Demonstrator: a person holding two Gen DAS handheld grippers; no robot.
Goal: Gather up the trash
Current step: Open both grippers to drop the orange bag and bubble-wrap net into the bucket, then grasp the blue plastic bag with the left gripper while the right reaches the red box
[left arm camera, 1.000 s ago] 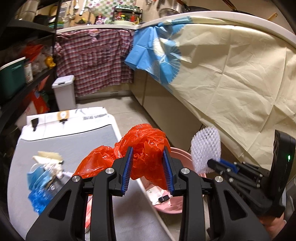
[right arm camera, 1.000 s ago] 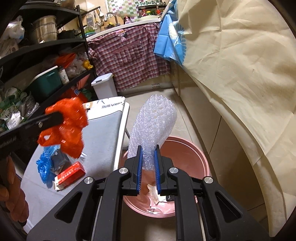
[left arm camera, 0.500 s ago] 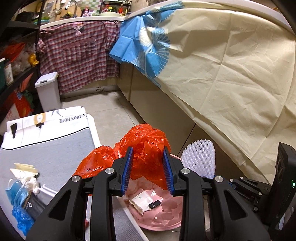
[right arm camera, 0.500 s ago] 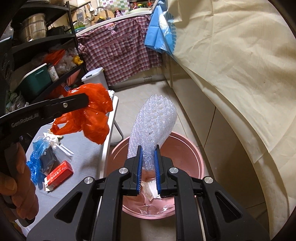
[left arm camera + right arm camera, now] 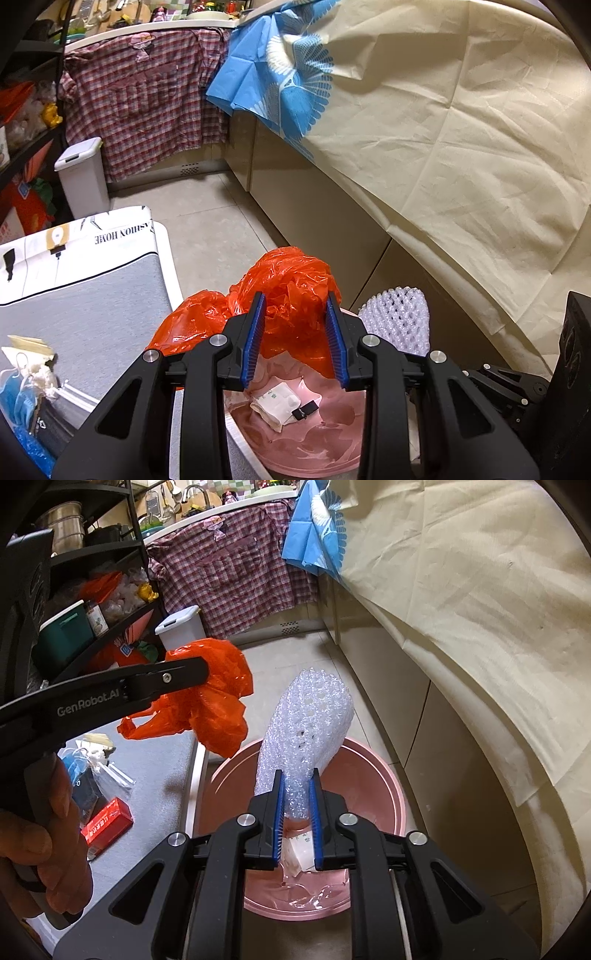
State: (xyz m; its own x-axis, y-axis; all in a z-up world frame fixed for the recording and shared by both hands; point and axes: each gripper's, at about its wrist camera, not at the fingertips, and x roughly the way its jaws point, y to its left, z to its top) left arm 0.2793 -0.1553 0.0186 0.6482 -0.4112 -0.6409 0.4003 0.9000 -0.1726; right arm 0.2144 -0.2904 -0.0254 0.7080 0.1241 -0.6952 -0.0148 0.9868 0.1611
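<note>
Gripping a crumpled orange bag [image 5: 291, 295], the left hand-held gripper [image 5: 293, 339] hangs over the near rim of a pink basin [image 5: 317, 443]; thin, glossy film bulges out past both blue ribbed pads and droops to the gripper's left. From the right wrist view the bag [image 5: 218, 698] hangs above the gap between the tabletop [image 5: 159, 775] edge and the basin [image 5: 384, 775] rim, clear of both. The right hand-held gripper [image 5: 297, 812] is clamped on the lower end of a white foam net sleeve [image 5: 306, 731], a soft, open-mesh tube with a rounded top that stands tilted above the basin's middle. In the left view the sleeve [image 5: 397, 317] sits just to the right of the left gripper, apart from the bag.

Below both grippers the round, smooth-walled basin is open, with crumpled white paper [image 5: 277, 402] and a small black scrap lying on its floor. To the left of the grippers the grey fabric-covered tabletop [image 5: 81, 302] runs close beside the basin; its white rim edge nearly meets the basin wall. More trash lies there: a red box [image 5: 107, 827], a blue mask [image 5: 16, 395] and clear wrappers [image 5: 107, 771]. Ahead, bare tiled floor [image 5: 218, 236] stretches to a white bin [image 5: 81, 177], and to the right a creased cream cloth [image 5: 461, 147] drapes over cabinet fronts, leaving a narrow aisle.
</note>
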